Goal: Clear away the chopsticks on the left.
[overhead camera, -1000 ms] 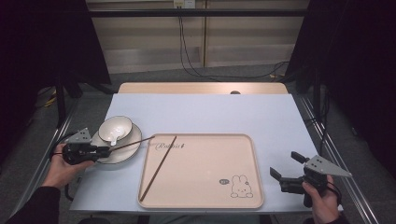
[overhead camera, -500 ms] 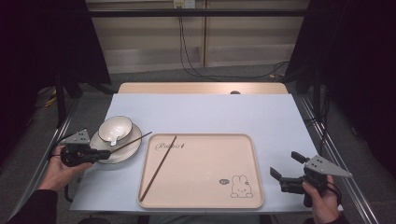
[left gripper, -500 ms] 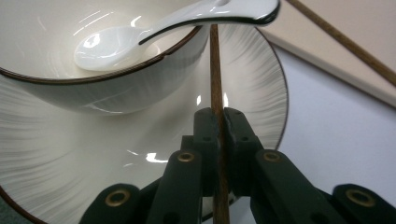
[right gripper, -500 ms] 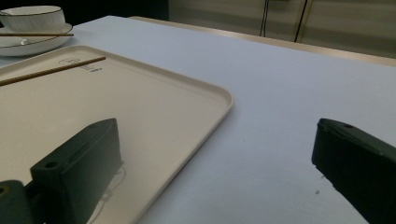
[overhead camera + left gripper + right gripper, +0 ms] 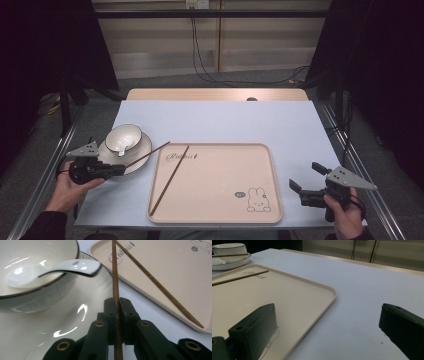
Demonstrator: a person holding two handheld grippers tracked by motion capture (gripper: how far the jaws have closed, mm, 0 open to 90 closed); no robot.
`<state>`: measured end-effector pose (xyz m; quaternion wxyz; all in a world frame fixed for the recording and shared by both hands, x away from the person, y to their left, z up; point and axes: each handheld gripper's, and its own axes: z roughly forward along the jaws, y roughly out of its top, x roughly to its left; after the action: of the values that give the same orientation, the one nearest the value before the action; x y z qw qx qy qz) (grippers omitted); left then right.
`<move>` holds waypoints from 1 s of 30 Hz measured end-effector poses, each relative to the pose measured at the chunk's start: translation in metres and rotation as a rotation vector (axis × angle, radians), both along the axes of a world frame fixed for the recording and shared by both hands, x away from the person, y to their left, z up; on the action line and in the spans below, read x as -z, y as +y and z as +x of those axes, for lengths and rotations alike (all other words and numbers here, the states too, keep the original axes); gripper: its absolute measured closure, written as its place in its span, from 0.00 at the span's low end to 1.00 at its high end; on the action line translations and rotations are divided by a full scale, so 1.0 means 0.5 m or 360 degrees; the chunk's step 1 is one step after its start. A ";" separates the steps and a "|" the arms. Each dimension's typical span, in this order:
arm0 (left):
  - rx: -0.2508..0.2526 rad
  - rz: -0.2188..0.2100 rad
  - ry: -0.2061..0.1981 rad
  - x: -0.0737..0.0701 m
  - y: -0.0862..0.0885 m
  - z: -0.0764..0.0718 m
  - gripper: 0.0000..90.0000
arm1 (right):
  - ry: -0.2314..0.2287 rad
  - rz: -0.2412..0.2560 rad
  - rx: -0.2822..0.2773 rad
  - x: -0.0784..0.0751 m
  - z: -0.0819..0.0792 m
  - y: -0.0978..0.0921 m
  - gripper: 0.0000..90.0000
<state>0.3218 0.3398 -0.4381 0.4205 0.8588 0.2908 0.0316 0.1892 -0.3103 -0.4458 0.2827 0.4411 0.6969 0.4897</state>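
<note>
While your left tool (image 5: 117, 306) pinches one thin brown wooden chopstick (image 5: 114, 272) over the white plate (image 5: 142, 150) at nine o'clock, lift it level toward the beige rectangular tray (image 5: 225, 200); your right tool (image 5: 306, 179) waits open at four o'clock.

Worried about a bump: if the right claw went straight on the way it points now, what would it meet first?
Probably the tray's right edge: the right claw, jaws wide open, points left toward it over bare table. Its height above the table is unclear.
</note>
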 end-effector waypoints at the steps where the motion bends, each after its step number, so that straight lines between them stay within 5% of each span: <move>1: -0.0015 -0.0015 0.0001 -0.001 -0.002 -0.003 0.94 | 0.0000 0.0001 0.0000 0.000 0.000 0.000 0.01; 14: -0.0077 -0.0102 0.0020 -0.019 -0.066 -0.052 0.94 | -0.0004 -0.0004 0.0000 0.000 0.000 0.000 0.01; 19: -0.0042 -0.0093 0.0017 -0.028 -0.103 -0.062 0.94 | -0.0004 -0.0007 -0.0007 0.000 0.000 0.000 0.01; 30: -0.0119 -0.0103 0.0027 -0.030 -0.159 -0.079 0.94 | -0.0004 -0.0007 -0.0008 0.000 0.000 0.001 0.01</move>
<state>0.2821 0.2602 -0.4233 0.4442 0.8335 0.3272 0.0305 0.1892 -0.3100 -0.4456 0.2832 0.4382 0.6987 0.4895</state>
